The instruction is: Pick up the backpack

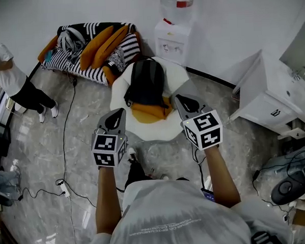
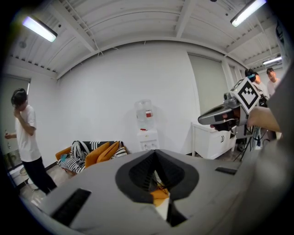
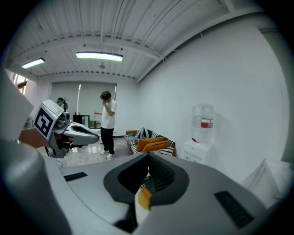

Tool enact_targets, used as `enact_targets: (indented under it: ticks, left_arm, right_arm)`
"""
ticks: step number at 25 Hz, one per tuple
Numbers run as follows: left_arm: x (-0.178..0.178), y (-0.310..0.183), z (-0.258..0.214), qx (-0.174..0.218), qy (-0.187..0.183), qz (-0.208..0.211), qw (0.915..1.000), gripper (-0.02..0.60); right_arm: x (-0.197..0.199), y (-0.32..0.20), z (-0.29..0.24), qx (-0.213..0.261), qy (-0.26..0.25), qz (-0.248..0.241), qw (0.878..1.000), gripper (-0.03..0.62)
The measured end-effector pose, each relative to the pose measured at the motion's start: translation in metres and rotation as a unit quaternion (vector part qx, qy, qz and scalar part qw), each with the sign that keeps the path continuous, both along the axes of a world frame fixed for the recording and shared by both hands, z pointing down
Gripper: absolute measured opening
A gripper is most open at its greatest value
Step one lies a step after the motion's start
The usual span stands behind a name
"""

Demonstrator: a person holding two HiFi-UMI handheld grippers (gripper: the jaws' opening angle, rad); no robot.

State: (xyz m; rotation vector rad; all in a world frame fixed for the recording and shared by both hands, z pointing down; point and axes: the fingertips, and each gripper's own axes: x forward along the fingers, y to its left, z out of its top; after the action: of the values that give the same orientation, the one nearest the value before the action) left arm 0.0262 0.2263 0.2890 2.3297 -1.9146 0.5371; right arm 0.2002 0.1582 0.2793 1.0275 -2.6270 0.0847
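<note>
A black backpack (image 1: 146, 82) stands upright on a white round seat (image 1: 165, 131), with an orange cushion (image 1: 151, 113) in front of it. My left gripper (image 1: 122, 112) is held just short of the seat's near left side and is shut with nothing in it. My right gripper (image 1: 177, 99) is level with the backpack's lower right corner, apart from it, also shut and empty. In the left gripper view the jaws (image 2: 155, 154) meet, and a strip of orange cushion (image 2: 159, 194) shows through the notch. The right gripper view shows its jaws (image 3: 148, 156) closed too.
A striped sofa (image 1: 90, 51) with orange cushions stands at the back left, a water dispenser (image 1: 172, 39) behind the seat, and a white cabinet (image 1: 273, 94) at the right. A person (image 1: 12, 80) stands at the far left. Cables (image 1: 67, 149) run across the floor.
</note>
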Motion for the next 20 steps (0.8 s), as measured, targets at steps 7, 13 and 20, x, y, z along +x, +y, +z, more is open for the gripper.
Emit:
enact_targets:
  ticks: [7,13,20]
  left_arm:
    - [-0.041,-0.051,0.005,0.003,0.004,0.024,0.9997,0.021]
    - [-0.102,-0.095,0.006,-0.007,0.003,0.032,0.9995,0.021]
    - [-0.133,-0.135,0.007,-0.017,0.001,0.06,0.9981,0.021]
  right_arm:
    - [-0.033,-0.041,0.003,-0.001,-0.003,0.032,0.999,0.003]
    - [-0.091,-0.064,-0.01,0.002,-0.033,0.015,0.999,0.003]
    - [-0.124,-0.094,-0.004,-0.005,-0.004,0.04,0.999,0.003]
